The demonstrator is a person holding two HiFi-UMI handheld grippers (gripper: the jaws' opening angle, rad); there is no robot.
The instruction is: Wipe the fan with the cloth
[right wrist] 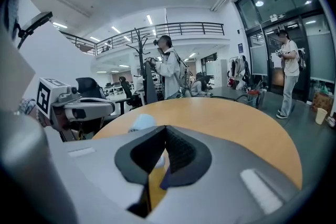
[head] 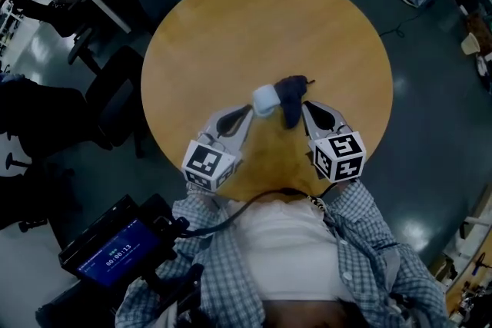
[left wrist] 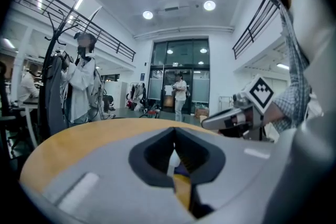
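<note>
Round wooden table (head: 269, 34), dark grey floor (head: 430, 111)

You hold your left gripper (head: 248, 112) and your right gripper (head: 306, 105) out in front of your chest, side by side and a little apart, with the tips angled in toward each other. Both point away from you and tip slightly downward. The jaws of each gripper are pressed together at the tips. The left marker cube (head: 209, 164) and the right marker cube (head: 338, 156) sit at the ends nearest your body. Your forearms, in checked sleeves (head: 367, 220), run back from there to your sides.
</note>
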